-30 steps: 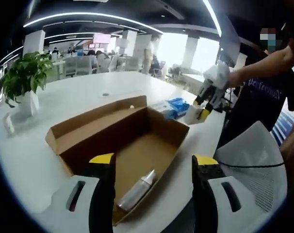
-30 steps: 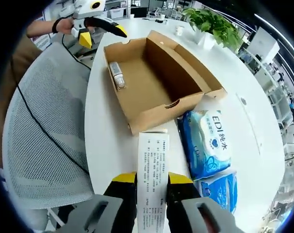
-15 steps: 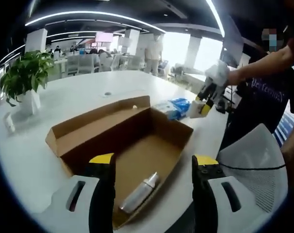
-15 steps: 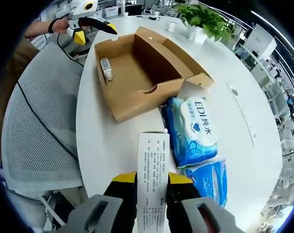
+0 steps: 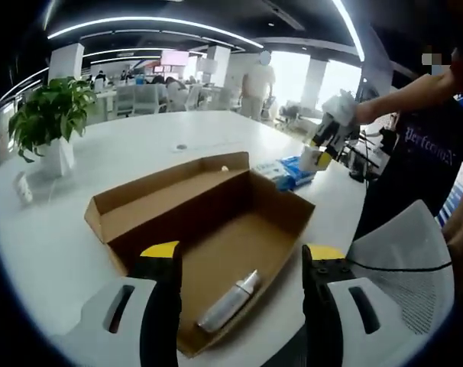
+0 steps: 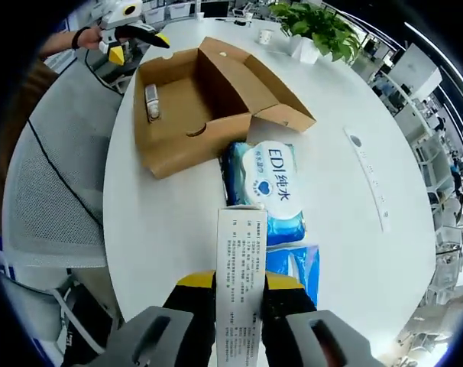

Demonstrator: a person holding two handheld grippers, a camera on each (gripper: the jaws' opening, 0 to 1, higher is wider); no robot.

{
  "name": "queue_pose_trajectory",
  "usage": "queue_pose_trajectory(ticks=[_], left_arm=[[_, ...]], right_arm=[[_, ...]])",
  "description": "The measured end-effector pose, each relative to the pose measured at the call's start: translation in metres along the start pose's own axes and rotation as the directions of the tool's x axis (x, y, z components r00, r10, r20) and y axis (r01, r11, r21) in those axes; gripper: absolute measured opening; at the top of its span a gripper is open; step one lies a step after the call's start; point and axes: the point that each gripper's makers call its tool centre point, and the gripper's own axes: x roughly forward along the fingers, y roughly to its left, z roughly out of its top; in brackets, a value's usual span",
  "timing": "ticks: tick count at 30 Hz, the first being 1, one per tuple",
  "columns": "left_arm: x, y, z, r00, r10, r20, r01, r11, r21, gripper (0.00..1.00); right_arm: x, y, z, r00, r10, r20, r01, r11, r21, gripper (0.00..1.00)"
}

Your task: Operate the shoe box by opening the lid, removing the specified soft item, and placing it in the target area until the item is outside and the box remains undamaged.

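The right gripper (image 6: 238,290) has been carrying the white carton (image 6: 240,269) farther from the shoe box (image 6: 193,107) and is clamping it over the blue wipes pack (image 6: 268,183). The left gripper (image 5: 239,264) is hovering with jaws apart near the open box, where a bottle (image 5: 230,300) is lying.

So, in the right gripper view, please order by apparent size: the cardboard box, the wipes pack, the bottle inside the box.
1. cardboard box
2. wipes pack, though it lies nearer the camera
3. bottle, clearly smallest
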Motion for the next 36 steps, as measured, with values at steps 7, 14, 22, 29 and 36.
queue_pose_trajectory(ticks=[7,14,22,29,36], left_arm=[[-0.009,0.008,0.002,0.999,0.041,0.01,-0.041,0.999,-0.014,0.63],[-0.023,0.023,-0.005,0.996,0.092,0.003,-0.092,0.995,-0.028,0.63],[-0.047,0.038,-0.001,0.988,0.157,0.016,-0.156,0.986,-0.052,0.64],[-0.061,0.043,0.008,0.98,0.196,0.032,-0.194,0.979,-0.06,0.64],[-0.066,0.045,0.016,0.976,0.217,0.033,-0.215,0.975,-0.058,0.64]], right_arm=[[0.0,-0.03,-0.004,1.0,-0.006,-0.022,0.005,0.999,-0.037,0.18],[0.002,-0.058,-0.003,0.999,-0.017,-0.03,0.015,0.998,-0.057,0.18],[0.004,-0.091,-0.006,0.999,-0.031,-0.044,0.029,0.998,-0.061,0.18],[0.01,-0.108,-0.008,0.997,-0.044,-0.064,0.04,0.997,-0.065,0.18],[0.024,-0.119,-0.011,0.996,-0.045,-0.076,0.039,0.997,-0.073,0.18]])
